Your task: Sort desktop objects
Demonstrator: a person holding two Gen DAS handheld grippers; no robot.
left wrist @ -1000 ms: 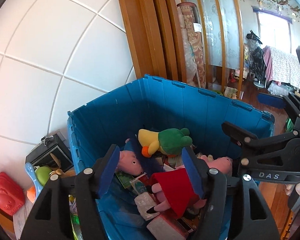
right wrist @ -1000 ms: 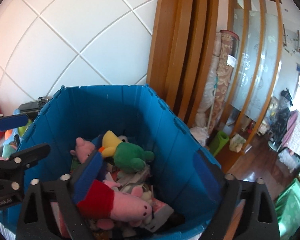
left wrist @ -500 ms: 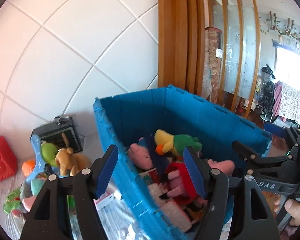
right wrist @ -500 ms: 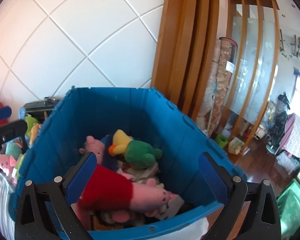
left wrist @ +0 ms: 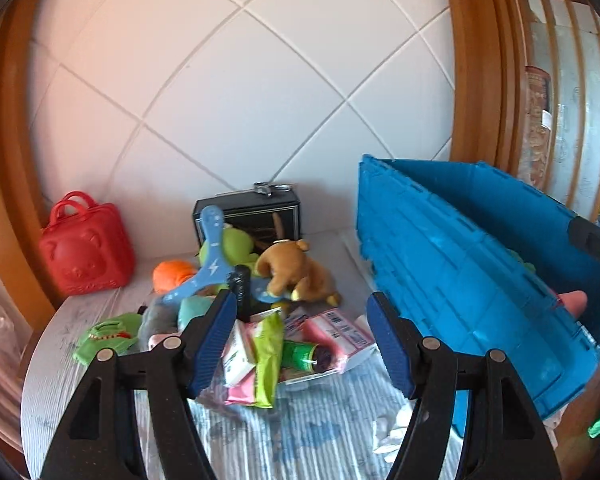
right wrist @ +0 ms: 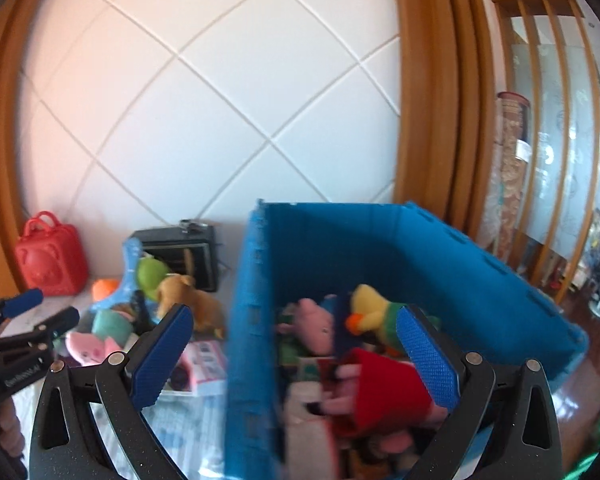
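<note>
White diamond-tiled wall (left wrist: 236,92) behind; wooden door frame (right wrist: 424,92) at right; frosted glass partition (right wrist: 556,128) beyond.

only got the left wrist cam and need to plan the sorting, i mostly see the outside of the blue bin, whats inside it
Observer: The right wrist view looks down into the blue bin. A pink pig plush lies beside a yellow and green duck plush.
Operator: anything nearer the front
Observer: Yes, a plush in a red dress lies nearest that camera.
Operator: is the right gripper holding anything
Observer: No. The right gripper is open, one pad showing over the table and the other over the bin, with nothing gripped.
</note>
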